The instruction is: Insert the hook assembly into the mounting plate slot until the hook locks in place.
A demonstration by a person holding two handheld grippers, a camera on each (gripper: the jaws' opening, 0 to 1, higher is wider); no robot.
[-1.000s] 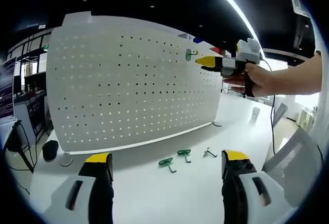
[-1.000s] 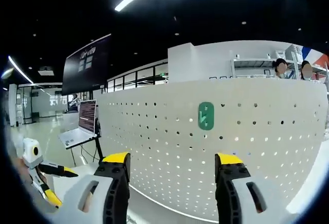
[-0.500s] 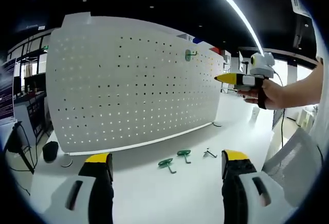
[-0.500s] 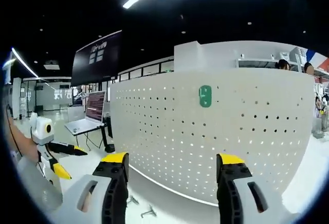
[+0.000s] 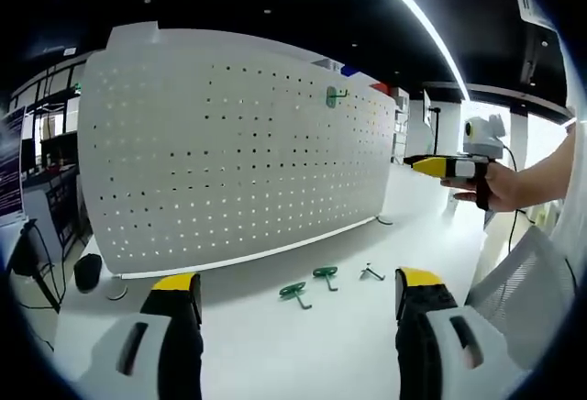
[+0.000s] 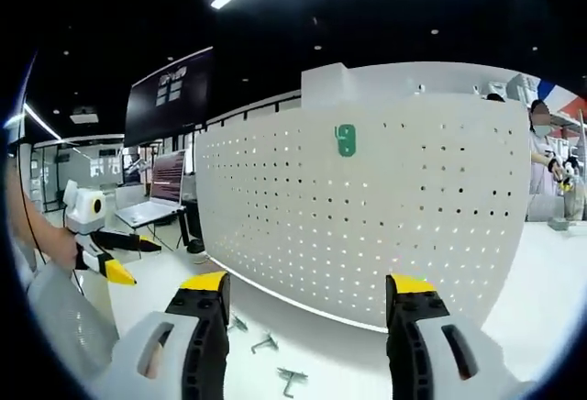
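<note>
Left claw [image 5: 300,301]: jaws standing wide apart, gripping nothing, hovering low over the white table [image 5: 275,345]. Also appearing at the left edge of the right gripper view [image 6: 115,258], yellow-tipped jaws apart and pointing toward the board.

Right claw [image 6: 307,304]: jaws likewise spread and empty, facing the board from well back. Seen in the left gripper view at the right side [image 5: 431,163], held in a person's hand [image 5: 491,189], well off the board's right end; jaw gap hard to judge from that angle.

White perforated mounting plate [image 5: 229,157]: standing upright on the table, spanning most of both views [image 6: 385,207].

Green hook assembly [image 5: 334,96]: sitting on the plate's face near its top edge, toward the right end as the left gripper view sees it; in the right gripper view [image 6: 346,139] showing as a small green tab high on the plate, above and between the claw's jaws, well apart from them. Locking state too small to tell.

Loose green hooks [image 5: 295,291] and [image 5: 326,274]: lying flat on the table in front of the plate, between and beyond the left claw's jaws, not touching them. Small dark hook [image 5: 371,272] lying just beside them. Same loose pieces lying low between the right claw's jaws [image 6: 266,342].

Black round object [image 5: 88,270]: resting on the table by the plate's left end.
</note>
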